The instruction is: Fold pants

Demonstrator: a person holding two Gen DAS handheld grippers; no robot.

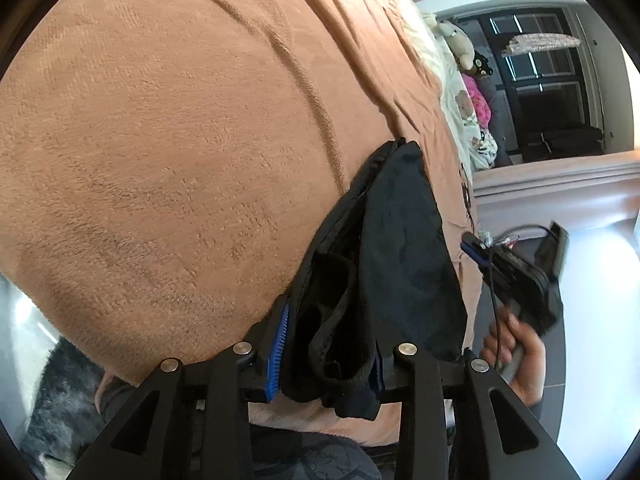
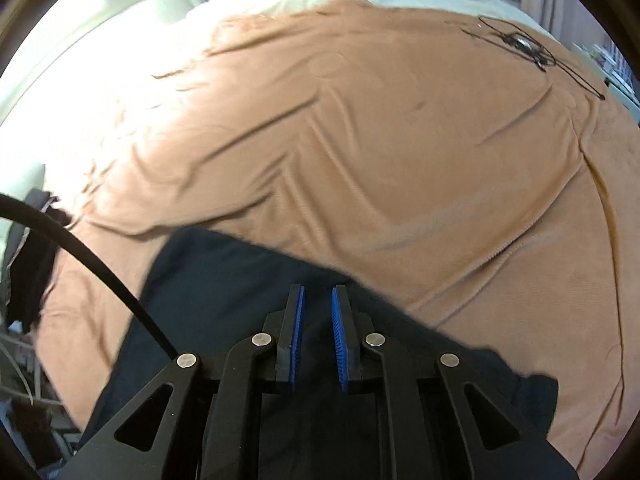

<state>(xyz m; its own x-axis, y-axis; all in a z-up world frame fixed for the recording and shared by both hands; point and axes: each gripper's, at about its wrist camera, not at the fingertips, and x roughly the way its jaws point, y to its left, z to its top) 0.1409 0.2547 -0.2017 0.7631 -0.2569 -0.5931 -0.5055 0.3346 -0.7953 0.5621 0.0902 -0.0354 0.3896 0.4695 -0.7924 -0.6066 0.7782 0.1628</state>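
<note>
The dark navy pants (image 1: 400, 248) hang bunched from my left gripper (image 1: 326, 344), which is shut on their waistband end, above the tan blanket (image 1: 180, 140). In the right wrist view the pants (image 2: 224, 280) lie spread flat on the blanket (image 2: 360, 140) under my right gripper (image 2: 318, 304). Its blue pads (image 2: 298, 320) stand a small gap apart with nothing between them, just above the cloth. The right gripper also shows in the left wrist view (image 1: 476, 246), held in a hand beside the pants.
The tan blanket covers a bed with pale bedding and soft toys (image 1: 460, 48) at its far end. A dark window (image 1: 540, 80) is beyond. A black cable (image 2: 80, 248) crosses the left of the right wrist view. Dark clothes (image 2: 32, 264) lie at the bed's left edge.
</note>
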